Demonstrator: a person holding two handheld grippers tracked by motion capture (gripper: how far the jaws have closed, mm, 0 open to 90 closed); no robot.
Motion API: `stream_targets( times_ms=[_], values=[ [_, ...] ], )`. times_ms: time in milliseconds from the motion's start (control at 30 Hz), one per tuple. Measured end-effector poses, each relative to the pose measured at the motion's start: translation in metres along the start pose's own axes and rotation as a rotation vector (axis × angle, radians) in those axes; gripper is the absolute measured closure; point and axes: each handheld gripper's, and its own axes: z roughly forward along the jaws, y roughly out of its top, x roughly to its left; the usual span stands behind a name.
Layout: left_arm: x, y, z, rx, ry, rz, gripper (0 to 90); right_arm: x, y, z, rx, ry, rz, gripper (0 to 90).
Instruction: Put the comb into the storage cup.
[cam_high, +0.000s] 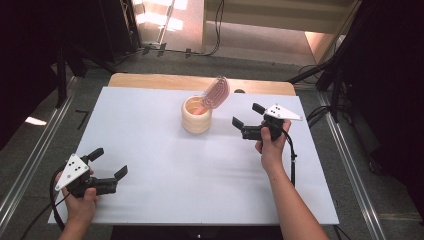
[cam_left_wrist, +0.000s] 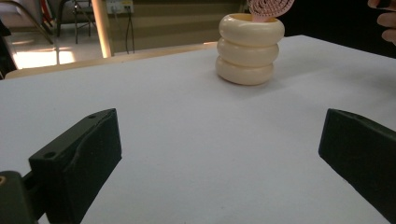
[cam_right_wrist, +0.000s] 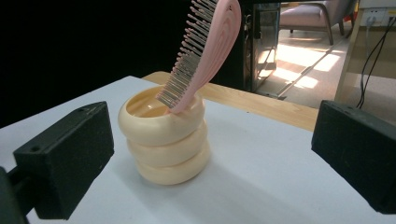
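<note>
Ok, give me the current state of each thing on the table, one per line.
Cream holder: upright on the white table, brush inside.
Pink hairbrush: handle down in the holder, head leaning out over the rim.
Left gripper: open, holding nothing, near the table's front left.
Right gripper: open, holding nothing, beside the holder, not touching.

Bare white table (cam_high: 165, 165) btwn both grippers, free passage. Only obstacle: cream ribbed holder (cam_high: 196, 116) w/ pink hairbrush (cam_high: 216, 93) leaning out, near right gripper (cam_high: 248, 116).

A cream cup (cam_high: 196, 116) (three stacked rings) stands upright on the white table (cam_high: 150, 150). A pink brush (cam_high: 216, 93) leans inside, head up, bristles facing down-left.
</note>
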Motion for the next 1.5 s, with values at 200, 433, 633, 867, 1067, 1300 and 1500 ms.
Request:
stream_targets(
  times_ms=[200,433,633,867,1067,1300,1500],
  values=[
    [0.0,0.0,0.0,0.0,0.001,0.0,0.1,-0.001,-0.003,-0.009,0.0,-0.007,-0.001,0.0],
    [0.0,0.0,0.0,0.0,0.001,0.0,0.1,-0.004,-0.009,-0.023,-0.01,-0.018,-0.005,0.0],
    [0.0,0.0,0.0,0.002,0.001,0.005,0.1,-0.007,-0.015,-0.036,-0.013,-0.029,-0.009,0.0],
    [-0.001,0.0,0.0,0.005,0.002,0.006,0.1,-0.012,-0.021,-0.05,-0.014,-0.05,0.0,0.0],
    [-0.001,0.0,0.0,0.005,0.004,0.006,0.1,-0.017,-0.027,-0.063,-0.016,-0.068,-0.005,0.0],
    [-0.001,0.0,0.0,0.001,0.007,0.007,0.1,-0.019,-0.036,-0.078,-0.025,-0.082,0.013,0.0],
    [-0.001,0.0,0.0,0.001,0.008,0.009,0.1,-0.02,-0.045,-0.089,-0.023,-0.093,0.016,0.0]
  ],
)
